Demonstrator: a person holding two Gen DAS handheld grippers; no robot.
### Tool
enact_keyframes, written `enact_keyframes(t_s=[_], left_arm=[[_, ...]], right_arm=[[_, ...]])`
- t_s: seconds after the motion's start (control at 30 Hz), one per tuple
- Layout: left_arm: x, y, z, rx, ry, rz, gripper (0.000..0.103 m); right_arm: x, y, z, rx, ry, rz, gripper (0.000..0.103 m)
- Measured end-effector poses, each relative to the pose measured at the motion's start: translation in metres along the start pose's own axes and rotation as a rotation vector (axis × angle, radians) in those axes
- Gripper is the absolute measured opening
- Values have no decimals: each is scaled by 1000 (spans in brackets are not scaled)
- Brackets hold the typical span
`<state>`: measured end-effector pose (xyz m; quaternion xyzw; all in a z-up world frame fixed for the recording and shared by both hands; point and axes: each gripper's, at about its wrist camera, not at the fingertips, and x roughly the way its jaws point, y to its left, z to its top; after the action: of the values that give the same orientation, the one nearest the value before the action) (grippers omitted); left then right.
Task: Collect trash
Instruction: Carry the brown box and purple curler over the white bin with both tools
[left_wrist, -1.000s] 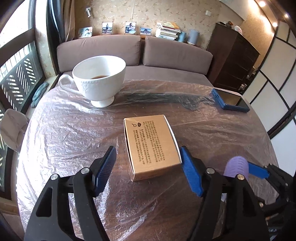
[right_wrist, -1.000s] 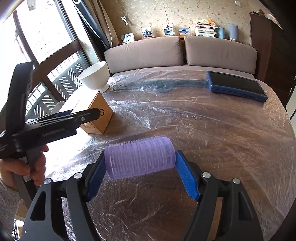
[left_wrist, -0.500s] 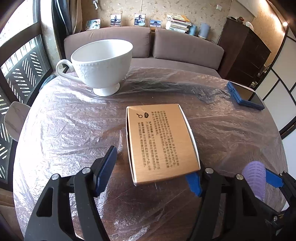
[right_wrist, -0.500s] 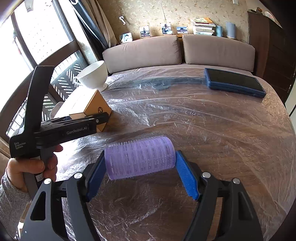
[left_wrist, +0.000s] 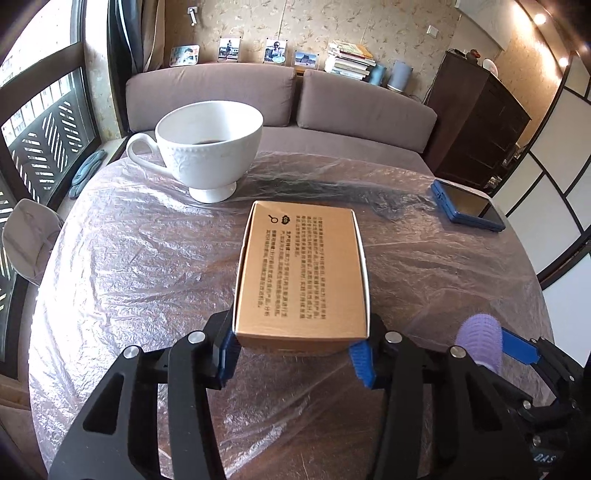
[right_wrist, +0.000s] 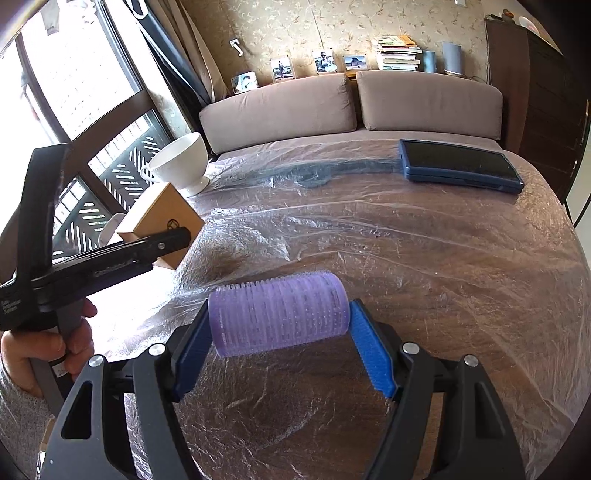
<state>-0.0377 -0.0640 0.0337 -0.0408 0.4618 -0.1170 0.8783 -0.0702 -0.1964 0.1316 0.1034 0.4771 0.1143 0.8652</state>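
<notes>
Trash pickup is partway along: both claws have something in hand, and nothing has reached a bin, none being in view. The left gripper, at the bottom centre of its own view, has its blue pads pressed on the near end of the brown cardboard box, its jaws drawn in about as far as the box allows. The box's far end points up-frame toward the white teacup. The right gripper clamps a purple hair roller crosswise between its pads, low in its frame. Beyond, a blue-cased phone lies at upper right on the plastic-covered round table.

A second earlier the left jaws stood wide on either side of the box without touching it; they have since closed onto it, and the box now looks tilted up off the table. The right grip on the roller is unchanged.
</notes>
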Motion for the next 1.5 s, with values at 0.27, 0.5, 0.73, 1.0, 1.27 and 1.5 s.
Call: enact_keyframes(t_s=[0.27, 0.5, 0.73, 1.0, 1.27, 1.5], left_arm=[[-19, -11, -13, 40, -14, -2, 50], [-37, -16, -28, 48, -20, -37, 50], [-51, -18, -46, 65, -14, -84, 50], [-66, -28, -77, 53, 3, -79, 50], [-93, -48, -120, 4, -11, -29, 50], [-124, -71, -164, -32, -29, 4, 50]], right_arm=[[-6, -2, -4, 7, -5, -17, 71], [-20, -2, -14, 23, -20, -31, 71], [-36, 2, -30, 48, -38, -54, 71], [-61, -1, -60, 69, -41, -53, 71], [-90, -6, -91, 34, -45, 1, 71], [-131, -11, -129, -10, -53, 57, 71]])
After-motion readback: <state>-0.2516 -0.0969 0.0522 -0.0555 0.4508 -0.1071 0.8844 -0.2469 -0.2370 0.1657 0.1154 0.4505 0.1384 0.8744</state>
